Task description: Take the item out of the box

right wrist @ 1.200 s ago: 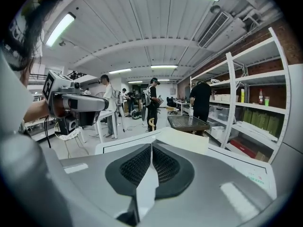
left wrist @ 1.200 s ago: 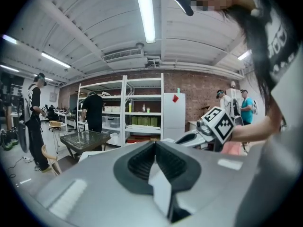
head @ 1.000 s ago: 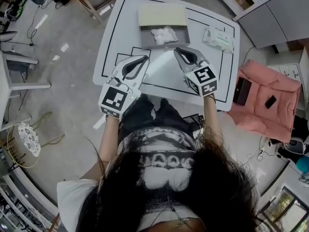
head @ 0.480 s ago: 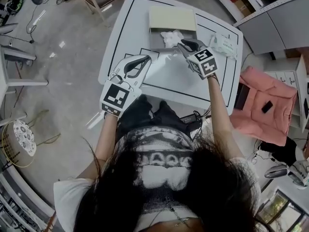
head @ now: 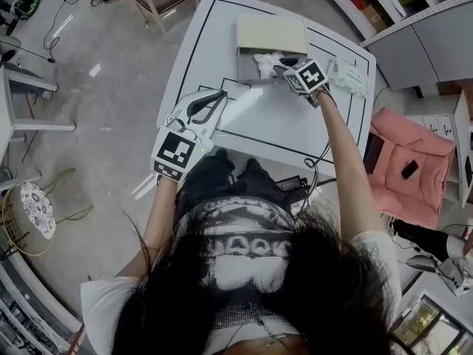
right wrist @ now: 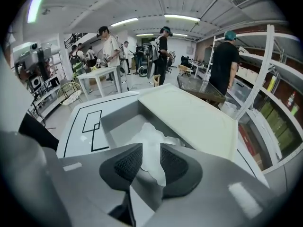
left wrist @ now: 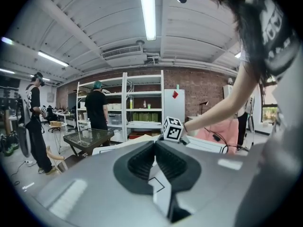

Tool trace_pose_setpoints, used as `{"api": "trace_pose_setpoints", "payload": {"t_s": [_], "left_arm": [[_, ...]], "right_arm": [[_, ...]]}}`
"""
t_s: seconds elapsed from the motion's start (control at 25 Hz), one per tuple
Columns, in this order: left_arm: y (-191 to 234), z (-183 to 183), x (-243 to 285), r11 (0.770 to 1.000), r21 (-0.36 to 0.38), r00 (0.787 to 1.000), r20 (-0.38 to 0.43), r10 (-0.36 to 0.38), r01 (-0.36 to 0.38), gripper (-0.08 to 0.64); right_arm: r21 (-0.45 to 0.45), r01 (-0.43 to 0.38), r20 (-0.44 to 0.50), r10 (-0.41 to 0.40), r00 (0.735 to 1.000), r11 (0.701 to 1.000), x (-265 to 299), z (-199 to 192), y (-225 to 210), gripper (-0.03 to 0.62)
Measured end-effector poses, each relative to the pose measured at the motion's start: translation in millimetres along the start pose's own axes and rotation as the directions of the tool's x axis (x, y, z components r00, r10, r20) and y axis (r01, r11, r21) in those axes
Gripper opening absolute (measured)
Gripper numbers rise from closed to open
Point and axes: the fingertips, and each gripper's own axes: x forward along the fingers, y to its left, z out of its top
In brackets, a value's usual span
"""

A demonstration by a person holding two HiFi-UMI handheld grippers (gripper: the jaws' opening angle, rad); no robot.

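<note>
Since its jaws just spread wide, right gripper [right wrist: 151, 150] straddles white item [right wrist: 152, 132] (left gripper [left wrist: 155, 145] pressed together).

Right arm [head: 341, 165] is stretched way out toward the far edge of the surface [head: 273, 128], with the wrist bent so the right tongs [head: 278, 67] point steeply down. Their jaws have just been opening and stand wide apart. A crumpled white item [right wrist: 149, 131] shows in the gap, but the pads aren't pressing on it. Left arm [head: 159, 220] is bent and kept in close. The left tongs [head: 220, 97] sit over the near left corner of the surface, pointing almost level toward the far edge, jaws closed together on nothing.
</note>
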Motion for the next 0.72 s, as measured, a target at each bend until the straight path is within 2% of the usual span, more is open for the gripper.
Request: {"api": "trace_pose_setpoints", "payload": {"t_s": [0.2, 0.36, 0.48, 0.72], "left_arm": [[7.0, -5.4, -5.4, 1.000, -0.007, 1.000, -0.007, 0.024, -0.024, 0.000], [11.8, -10.1, -10.3, 0.999, -0.016, 0.999, -0.015, 0.043, -0.043, 0.000], [15.9, -13.6, -16.6, 0.998, -0.022, 0.998, -0.022, 0.059, -0.059, 0.000], [22.0, -15.8, -23.2, 0.997, -0.030, 0.997, -0.027, 0.077, -0.078, 0.000]], "right_arm": [[0.044, -0.066, -0.073, 0.069, 0.995, 0.997, 23.6, -4.7, 0.3, 0.120], [0.033, -0.068, -0.140, 0.072, 0.988, 0.997, 34.4, -12.1, -2.3, 0.120], [0.052, -0.061, -0.152, 0.068, 0.986, 0.997, 38.0, -14.1, -3.5, 0.113], [0.106, -0.049, -0.103, 0.060, 0.993, 0.993, 34.1, -10.2, -5.9, 0.009]]}}
